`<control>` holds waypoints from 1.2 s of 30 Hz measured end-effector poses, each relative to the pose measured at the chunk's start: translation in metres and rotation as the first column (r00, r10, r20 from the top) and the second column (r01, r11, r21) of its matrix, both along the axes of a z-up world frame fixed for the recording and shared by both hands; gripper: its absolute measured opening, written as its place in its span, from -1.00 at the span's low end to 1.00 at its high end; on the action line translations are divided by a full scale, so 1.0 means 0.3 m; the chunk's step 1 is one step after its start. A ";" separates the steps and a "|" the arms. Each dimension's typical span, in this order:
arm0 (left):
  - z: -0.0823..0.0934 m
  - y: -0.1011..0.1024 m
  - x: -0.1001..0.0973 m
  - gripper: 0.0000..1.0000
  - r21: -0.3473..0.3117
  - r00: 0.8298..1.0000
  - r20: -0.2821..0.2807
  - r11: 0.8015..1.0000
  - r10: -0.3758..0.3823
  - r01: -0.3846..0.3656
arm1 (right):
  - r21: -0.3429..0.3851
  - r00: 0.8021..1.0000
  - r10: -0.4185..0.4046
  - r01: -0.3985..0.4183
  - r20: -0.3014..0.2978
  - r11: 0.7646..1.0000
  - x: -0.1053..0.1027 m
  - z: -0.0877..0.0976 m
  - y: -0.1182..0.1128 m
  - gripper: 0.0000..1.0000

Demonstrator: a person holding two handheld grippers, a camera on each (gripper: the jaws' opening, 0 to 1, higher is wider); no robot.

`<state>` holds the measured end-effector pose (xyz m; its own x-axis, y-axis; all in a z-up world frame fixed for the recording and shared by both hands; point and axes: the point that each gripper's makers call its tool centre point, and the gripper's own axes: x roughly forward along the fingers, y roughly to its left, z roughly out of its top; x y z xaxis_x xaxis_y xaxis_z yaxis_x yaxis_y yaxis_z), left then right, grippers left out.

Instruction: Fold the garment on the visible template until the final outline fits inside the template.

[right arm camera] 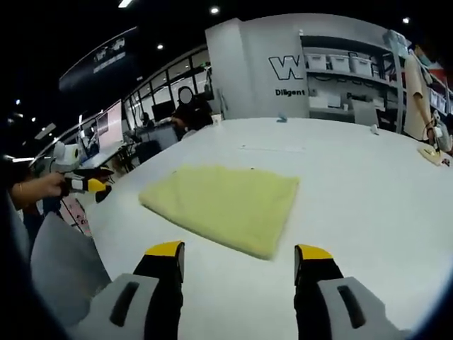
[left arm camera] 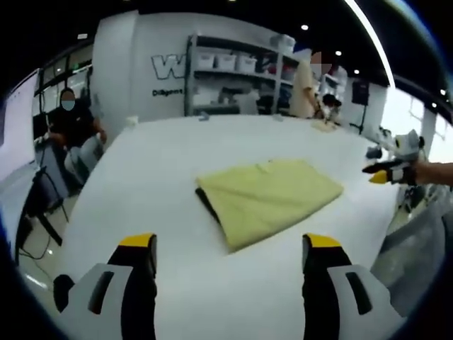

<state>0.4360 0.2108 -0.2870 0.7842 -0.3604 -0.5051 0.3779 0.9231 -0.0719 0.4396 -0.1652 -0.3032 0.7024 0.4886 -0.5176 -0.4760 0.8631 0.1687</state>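
I see the white table (left arm camera: 163, 177) stretching wide, with a shelf rack (left arm camera: 237, 71) beyond its far edge. The folded yellow garment (left arm camera: 272, 195) lies flat near the middle of the table, a dark strip showing under one edge. My left tongs (left arm camera: 230, 251) hover over the table short of the garment, spread and empty. My right tongs (right arm camera: 237, 258) do likewise, spread, holding nothing.
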 end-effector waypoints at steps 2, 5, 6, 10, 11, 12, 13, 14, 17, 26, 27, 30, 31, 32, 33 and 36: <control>-0.003 0.015 0.007 0.59 0.000 1.000 0.003 1.000 0.003 -0.003 | 0.000 1.000 0.002 -0.002 0.002 1.000 0.000 0.003 0.001 0.19; -0.005 0.020 0.005 0.58 0.003 1.000 -0.001 1.000 0.010 -0.010 | -0.001 1.000 0.003 -0.003 0.002 1.000 -0.003 0.003 0.002 0.19; -0.007 0.023 0.005 0.57 0.003 1.000 -0.002 1.000 0.011 -0.011 | -0.002 1.000 0.002 -0.002 0.000 1.000 -0.004 0.003 0.000 0.19; -0.006 0.022 -0.003 0.56 0.007 1.000 -0.008 1.000 0.013 -0.013 | 0.002 1.000 -0.001 0.001 -0.003 1.000 -0.010 0.005 -0.002 0.19; -0.003 0.014 -0.008 0.56 0.009 1.000 -0.012 1.000 0.010 -0.010 | 0.002 1.000 -0.002 0.002 -0.004 1.000 -0.013 0.007 -0.001 0.19; -0.002 0.013 -0.009 0.56 0.009 1.000 -0.012 1.000 0.010 -0.010 | 0.003 1.000 -0.003 0.003 -0.005 1.000 -0.014 0.006 -0.003 0.19; -0.001 0.012 -0.009 0.55 0.008 1.000 -0.013 1.000 0.010 -0.010 | 0.002 1.000 -0.004 0.004 -0.006 1.000 -0.015 0.004 -0.004 0.18; -0.002 0.015 -0.005 0.55 0.001 1.000 -0.011 1.000 0.012 -0.012 | 0.000 1.000 -0.006 0.006 -0.007 1.000 -0.017 0.002 -0.006 0.18; -0.008 0.020 0.002 0.57 -0.003 1.000 -0.011 1.000 0.013 -0.013 | -0.001 1.000 -0.002 0.002 -0.019 1.000 -0.025 -0.005 -0.009 0.17; 0.016 0.009 0.012 0.62 -0.025 1.000 0.009 0.999 0.027 -0.027 | 0.006 1.000 0.001 -0.001 0.013 1.000 -0.033 0.019 0.001 0.35; 0.008 0.021 0.019 0.63 -0.027 1.000 0.012 0.999 0.026 -0.025 | 0.017 1.000 0.000 -0.001 0.019 1.000 -0.034 0.030 0.006 0.35; 0.010 0.015 0.019 0.66 -0.019 1.000 0.017 1.000 0.023 -0.023 | 0.044 0.999 -0.005 0.003 0.038 0.999 -0.032 0.062 0.020 0.37; 0.018 0.005 0.019 0.67 -0.032 0.999 0.021 0.999 0.027 -0.026 | 0.051 0.999 -0.008 0.006 0.043 0.999 -0.025 0.067 0.022 0.39; 0.026 -0.005 0.018 0.67 -0.044 0.999 0.025 0.999 0.030 -0.029 | 0.058 0.999 -0.011 0.008 0.047 0.998 -0.018 0.072 0.023 0.40; 0.034 -0.015 0.018 0.68 -0.057 0.999 0.028 0.998 0.034 -0.032 | 0.065 0.999 -0.014 0.011 0.052 0.998 -0.012 0.077 0.024 0.42; 0.044 -0.011 0.034 0.73 -0.088 0.998 0.052 0.995 0.045 -0.041 | 0.067 0.998 -0.010 0.005 0.065 0.998 -0.006 0.086 0.030 0.45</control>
